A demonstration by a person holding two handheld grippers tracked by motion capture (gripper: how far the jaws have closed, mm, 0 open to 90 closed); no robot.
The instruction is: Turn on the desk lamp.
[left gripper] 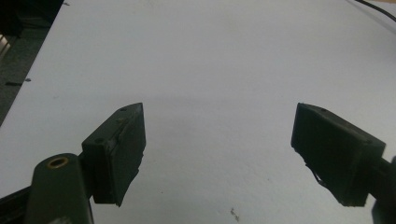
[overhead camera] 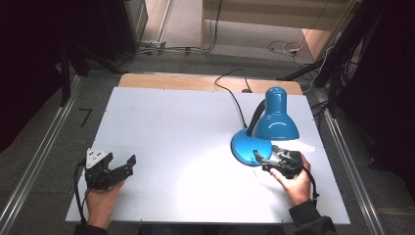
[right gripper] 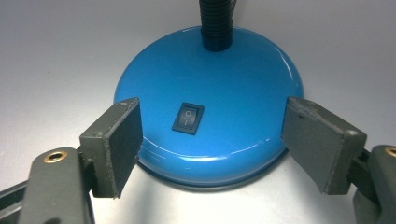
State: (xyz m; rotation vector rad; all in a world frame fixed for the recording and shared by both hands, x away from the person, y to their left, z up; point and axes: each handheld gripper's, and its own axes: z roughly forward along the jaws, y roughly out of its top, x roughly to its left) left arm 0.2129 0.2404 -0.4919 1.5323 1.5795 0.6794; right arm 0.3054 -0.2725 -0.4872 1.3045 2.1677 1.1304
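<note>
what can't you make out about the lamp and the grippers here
- Lamp bulb: high view, hidden inside the shade.
- Switch position: right gripper view, markings too small to read.
- Cord far end: high view, runs off the table's back edge.
- Right gripper: high view, small and dark against the base.

Table [overhead camera: 161,127]: white top, with a bare wooden strip [overhead camera: 161,81] along the far edge.
Floor [overhead camera: 68,127]: grey, possibly carpet.
Rails [overhead camera: 36,161]: metal, one on the floor at each side of the table.
Cables [overhead camera: 186,49]: loose on the floor beyond the table.
Furniture: pale wooden panel [overhead camera: 274,12] at the far end.
Light: a bright pool on the table, dark at the room's sides.
</note>
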